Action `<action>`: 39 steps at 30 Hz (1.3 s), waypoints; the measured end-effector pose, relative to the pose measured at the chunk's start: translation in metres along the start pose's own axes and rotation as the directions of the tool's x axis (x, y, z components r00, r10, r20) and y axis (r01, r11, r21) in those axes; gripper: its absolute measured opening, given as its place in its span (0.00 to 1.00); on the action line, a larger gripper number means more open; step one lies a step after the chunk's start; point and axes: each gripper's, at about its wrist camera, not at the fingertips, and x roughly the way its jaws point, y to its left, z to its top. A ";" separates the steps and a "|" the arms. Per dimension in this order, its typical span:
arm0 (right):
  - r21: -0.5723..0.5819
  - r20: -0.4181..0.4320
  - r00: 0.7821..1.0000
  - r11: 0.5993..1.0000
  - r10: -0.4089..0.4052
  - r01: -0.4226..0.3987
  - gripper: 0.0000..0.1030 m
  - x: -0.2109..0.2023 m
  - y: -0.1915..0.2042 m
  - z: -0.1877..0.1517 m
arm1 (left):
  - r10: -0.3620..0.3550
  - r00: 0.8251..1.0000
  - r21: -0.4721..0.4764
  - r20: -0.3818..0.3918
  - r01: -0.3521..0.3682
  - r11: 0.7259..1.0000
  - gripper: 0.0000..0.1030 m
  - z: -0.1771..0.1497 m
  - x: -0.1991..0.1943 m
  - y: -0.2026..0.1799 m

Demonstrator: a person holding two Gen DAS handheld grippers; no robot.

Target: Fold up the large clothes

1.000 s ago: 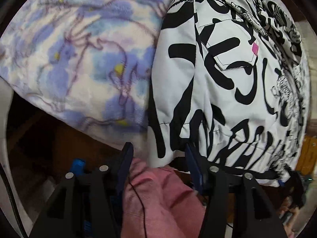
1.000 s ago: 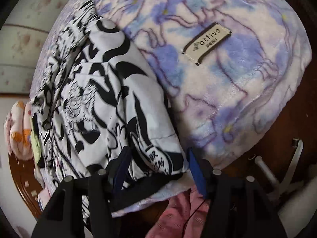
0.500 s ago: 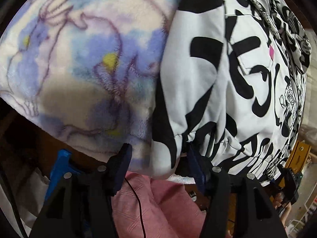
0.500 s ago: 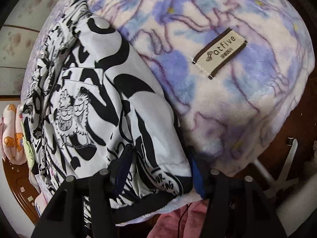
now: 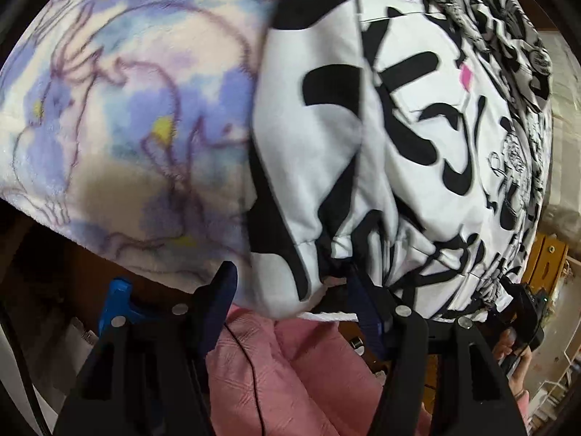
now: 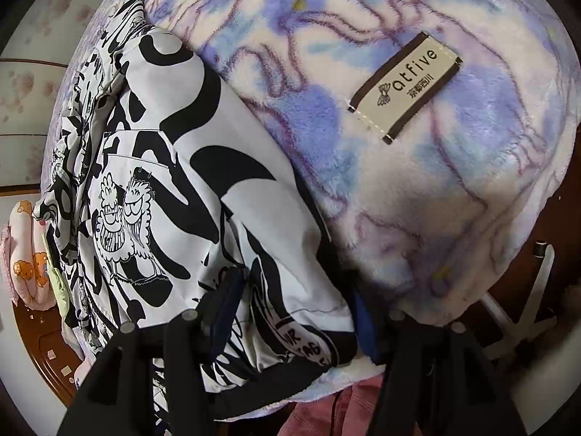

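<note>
A large white garment with bold black lettering and cartoon prints (image 5: 399, 127) lies on a fleece blanket. My left gripper (image 5: 290, 283) is open, its blue-padded fingers either side of the garment's near hem corner, which bulges between them. In the right wrist view the same garment (image 6: 174, 200) fills the left half. My right gripper (image 6: 294, 298) is open too, its fingers straddling the other near hem corner, by a round printed badge. The fabric touches the pads in both views, but the jaws stand wide apart.
The blanket (image 5: 127, 127) is purple, blue and cream, with a sewn label (image 6: 405, 87). Pink cloth (image 5: 290, 374) sits below the left gripper. A pink cartoon-print cushion (image 6: 29, 254) lies at far left, and dark wood (image 6: 43, 345) shows beneath.
Both grippers have moved forward and closer to the garment's near hem, so the cloth now sits deeper between the fingers. The jaw openings look unchanged.
</note>
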 end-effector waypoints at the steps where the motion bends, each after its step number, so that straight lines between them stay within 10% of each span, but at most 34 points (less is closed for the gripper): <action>1: 0.002 0.000 1.000 1.000 -0.001 0.001 0.56 0.001 0.000 0.000 | -0.017 1.000 0.003 0.004 0.017 1.000 0.59 0.000 0.005 -0.015; 6: 0.005 -0.002 1.000 1.000 0.001 -0.001 0.56 -0.002 -0.004 -0.001 | -0.158 0.987 -0.003 0.035 0.158 0.987 0.86 -0.006 -0.006 -0.023; 10: 0.003 -0.010 1.000 1.000 0.010 -0.010 0.56 -0.003 -0.005 -0.001 | -0.063 0.998 0.021 0.026 0.063 0.998 0.86 -0.007 0.002 -0.033; 22: -0.054 -0.016 1.000 0.998 0.017 -0.018 0.26 -0.015 -0.003 -0.006 | 0.070 0.991 0.000 0.112 -0.070 0.998 0.26 -0.026 0.018 -0.063; 28: -0.001 -0.052 0.991 0.992 0.123 -0.123 0.18 -0.039 0.006 -0.009 | 0.133 0.979 -0.033 0.155 -0.129 0.991 0.24 -0.032 -0.025 -0.097; 39: 0.027 -0.223 0.887 0.912 0.404 -0.409 0.13 -0.096 0.086 -0.005 | 0.052 0.990 -0.165 0.135 -0.030 0.986 0.20 -0.007 -0.146 -0.153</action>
